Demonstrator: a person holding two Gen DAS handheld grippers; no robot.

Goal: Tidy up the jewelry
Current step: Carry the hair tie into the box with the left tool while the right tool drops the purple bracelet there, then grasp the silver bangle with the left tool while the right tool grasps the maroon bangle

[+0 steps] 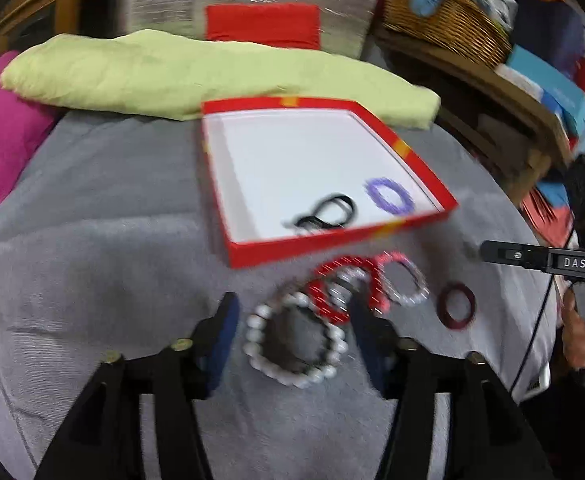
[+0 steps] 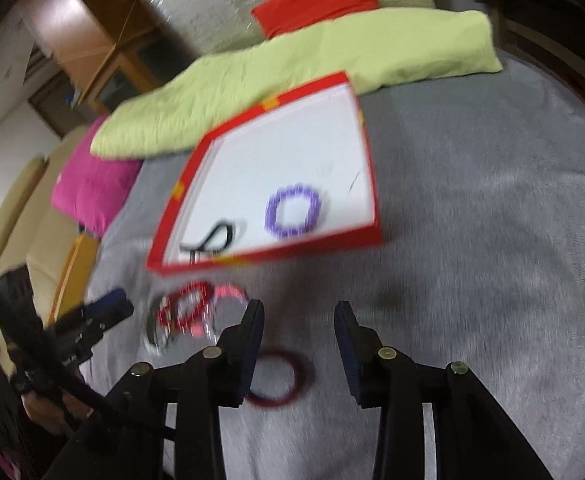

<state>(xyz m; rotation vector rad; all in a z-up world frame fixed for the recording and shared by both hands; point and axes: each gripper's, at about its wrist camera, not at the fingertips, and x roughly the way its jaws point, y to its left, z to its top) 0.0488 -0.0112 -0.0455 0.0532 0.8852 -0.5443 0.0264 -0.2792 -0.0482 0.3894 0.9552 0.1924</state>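
- My left gripper (image 1: 294, 320) stands released, its jaws apart on either side of the white bead bracelet (image 1: 295, 340), pads not pressing it.
- My right gripper (image 2: 298, 320) is released too, empty, with the dark red bangle (image 2: 280, 376) lying on the grey blanket (image 2: 472, 240) just beside its left finger.
- Between them a tangle of red and pink bracelets (image 1: 366, 286) lies near the box's front wall.
- The red box (image 1: 412, 160) already holds a purple bracelet (image 1: 390, 196) and a black one (image 1: 326, 210).
- Step in hand, I judge: picking the next pieces; each gripper must settle over its ring and close.
- Readable writing: "DAS" on the right gripper's body (image 1: 574, 263).
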